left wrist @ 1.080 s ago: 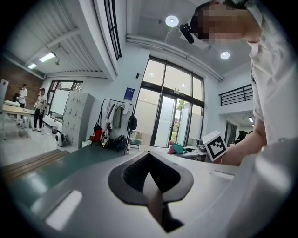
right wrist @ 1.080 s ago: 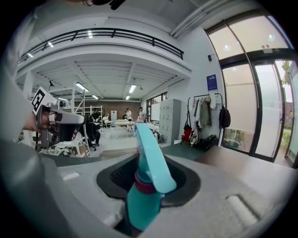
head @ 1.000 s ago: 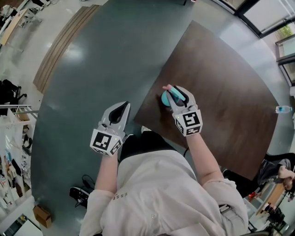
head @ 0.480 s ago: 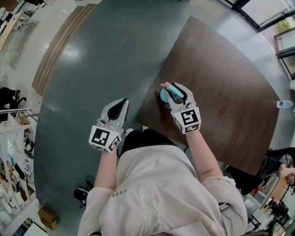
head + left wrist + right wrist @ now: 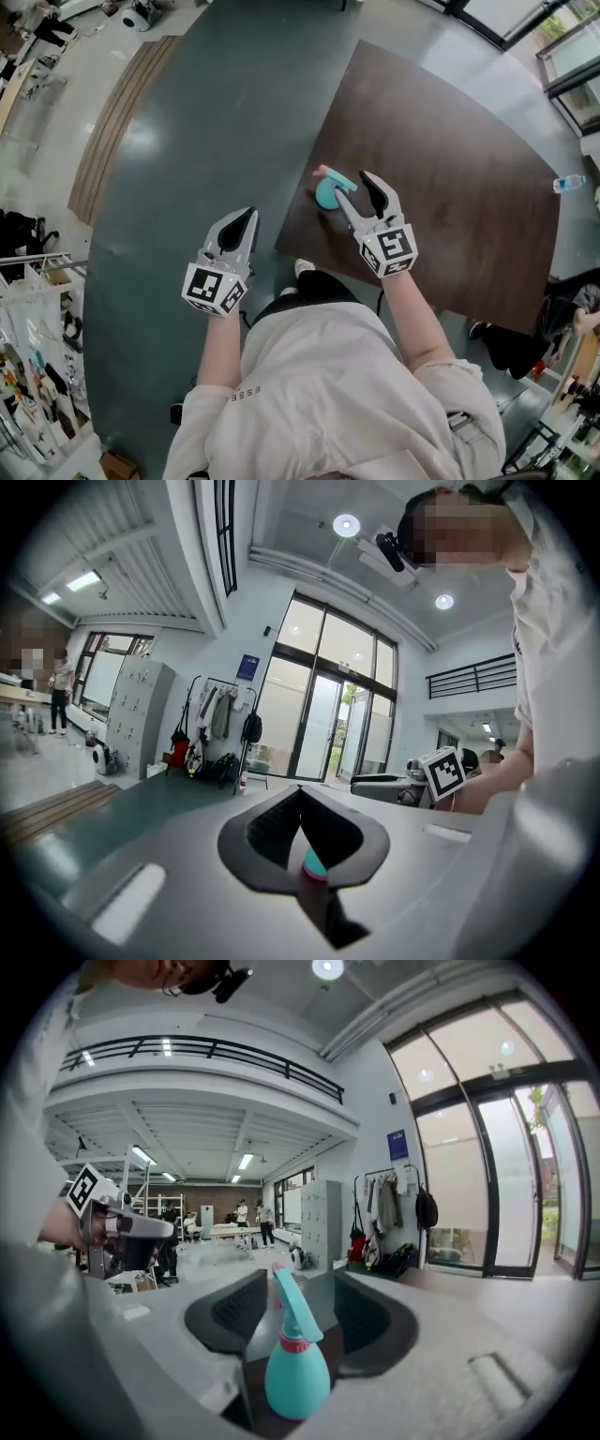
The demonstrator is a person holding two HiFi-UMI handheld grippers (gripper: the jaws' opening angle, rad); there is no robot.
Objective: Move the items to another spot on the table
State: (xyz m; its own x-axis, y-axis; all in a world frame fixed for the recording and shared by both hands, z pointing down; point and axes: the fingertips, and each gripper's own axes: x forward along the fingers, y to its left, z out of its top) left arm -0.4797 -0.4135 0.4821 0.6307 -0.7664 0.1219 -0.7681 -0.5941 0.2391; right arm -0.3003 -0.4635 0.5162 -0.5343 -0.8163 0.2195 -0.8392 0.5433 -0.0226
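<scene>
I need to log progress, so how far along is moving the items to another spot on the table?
Done, it seems: the teal spray bottle stands upright on the brown table near its corner. In hand: nothing; the right gripper has just been opening, the bottle between its fingers but not pressed. The left gripper is shut and empty, off the table. Left: drawing the right gripper clear.

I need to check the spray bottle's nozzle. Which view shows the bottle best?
The right gripper view: the spray bottle stands upright between the right gripper's jaws, which have just been opening. Head view: small, from above. Left gripper view: a sliver.
</scene>
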